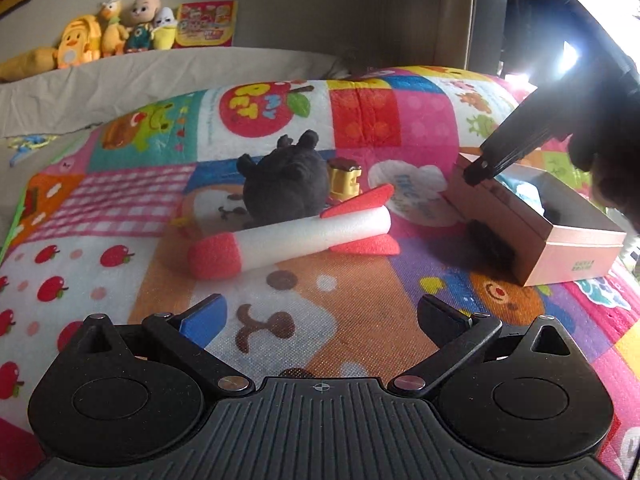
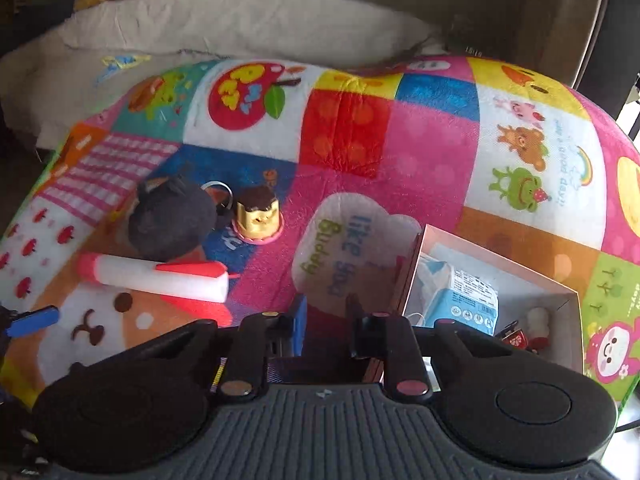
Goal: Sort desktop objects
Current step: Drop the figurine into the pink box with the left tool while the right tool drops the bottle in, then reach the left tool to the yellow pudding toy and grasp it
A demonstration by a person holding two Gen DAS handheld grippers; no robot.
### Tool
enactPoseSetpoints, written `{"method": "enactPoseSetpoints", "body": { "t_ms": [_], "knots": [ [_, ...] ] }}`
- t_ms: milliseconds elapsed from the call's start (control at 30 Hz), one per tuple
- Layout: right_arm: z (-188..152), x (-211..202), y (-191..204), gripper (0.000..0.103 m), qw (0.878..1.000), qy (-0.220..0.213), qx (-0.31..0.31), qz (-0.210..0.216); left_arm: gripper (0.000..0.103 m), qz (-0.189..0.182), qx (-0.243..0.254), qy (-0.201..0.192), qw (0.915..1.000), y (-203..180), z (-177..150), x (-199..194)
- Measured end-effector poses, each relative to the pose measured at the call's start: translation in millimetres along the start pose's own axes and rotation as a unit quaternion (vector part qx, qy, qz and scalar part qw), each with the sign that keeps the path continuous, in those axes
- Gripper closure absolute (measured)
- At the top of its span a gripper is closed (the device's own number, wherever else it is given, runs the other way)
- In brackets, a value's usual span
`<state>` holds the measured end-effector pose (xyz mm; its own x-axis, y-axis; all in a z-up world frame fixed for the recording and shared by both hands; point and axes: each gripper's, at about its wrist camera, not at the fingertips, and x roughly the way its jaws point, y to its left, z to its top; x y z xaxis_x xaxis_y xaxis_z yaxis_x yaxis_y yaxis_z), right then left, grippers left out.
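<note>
On the patchwork play mat (image 1: pixel 424 120) lie a white foam rocket with red fins (image 1: pixel 292 236), a black plush toy (image 1: pixel 286 188) and a yellow pudding toy (image 1: pixel 344 180). To the right stands an open pink box (image 1: pixel 580 248). My left gripper (image 1: pixel 324 316) hovers open just in front of the rocket, with nothing between its fingers. My right gripper (image 2: pixel 326 316) is shut and empty, its tips by the box's left wall (image 2: pixel 412 264). From the left wrist view the right gripper (image 1: pixel 478 172) hangs over that wall. Inside the box (image 2: pixel 560 300) lie a blue-white packet (image 2: pixel 460 292) and small red-and-white items (image 2: pixel 532 332).
A metal key ring (image 2: pixel 218 196) lies beside the black plush toy (image 2: pixel 172 220). Several plush toys (image 1: pixel 116 28) and a colourful card (image 1: pixel 206 24) line the ledge behind a grey cushion (image 1: pixel 160 76). The mat's right edge drops off past the box.
</note>
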<state>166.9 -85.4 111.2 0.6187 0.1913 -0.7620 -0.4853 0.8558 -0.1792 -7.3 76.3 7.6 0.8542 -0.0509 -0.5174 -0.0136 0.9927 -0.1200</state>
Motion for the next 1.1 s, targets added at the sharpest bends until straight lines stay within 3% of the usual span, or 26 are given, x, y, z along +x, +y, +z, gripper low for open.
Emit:
{"method": "enactPoseSetpoints", "body": {
  "t_ms": [100,233,367,433,533,667,733,833,967,1100],
  "knots": [
    [9.8,42.2,17.0,0.086,0.995,0.036,-0.053,-0.072,0.000,-0.002,-0.014,-0.002,0.9999,3.8,-0.3,-0.6],
    [1.9,85.2,32.1,0.086,0.978,0.072,-0.130,-0.148,0.000,-0.007,-0.016,-0.005,0.9998,4.1,-0.5,-1.2],
    [-16.9,95.4,39.5,0.087,0.970,0.109,-0.164,-0.146,0.000,-0.007,-0.018,-0.006,0.9998,4.0,-1.0,-1.5],
    [-33.0,85.0,49.9,0.087,0.964,0.100,-0.195,-0.153,0.000,-0.009,-0.022,-0.008,0.9997,5.1,-1.3,-2.0],
    [-56.7,55.8,56.1,0.087,0.965,0.099,-0.213,-0.120,0.000,-0.012,-0.026,-0.001,0.9996,6.4,-0.8,0.0],
    [-79.4,12.1,50.4,0.087,0.976,0.098,-0.187,-0.052,0.000,-0.011,-0.032,0.005,0.9994,8.8,-1.0,1.6],
    [-86.5,-11.2,41.6,0.087,0.984,0.072,-0.162,-0.033,0.000,-0.010,-0.033,0.008,0.9994,9.0,-1.0,2.3],
    [-94.0,-44.4,15.9,0.081,0.997,0.028,-0.076,-0.004,0.000,-0.010,-0.036,0.011,0.9992,10.1,-0.7,3.5],
    [-125.4,-63.8,-14.6,0.061,0.999,-0.026,0.009,-0.023,0.000,-0.008,-0.040,0.020,0.9990,10.8,0.0,6.5],
    [-169.4,-63.6,-34.7,0.056,0.995,-0.043,0.081,-0.027,0.000,0.001,-0.033,0.008,0.9994,8.0,-0.3,2.8]
  ]
}}
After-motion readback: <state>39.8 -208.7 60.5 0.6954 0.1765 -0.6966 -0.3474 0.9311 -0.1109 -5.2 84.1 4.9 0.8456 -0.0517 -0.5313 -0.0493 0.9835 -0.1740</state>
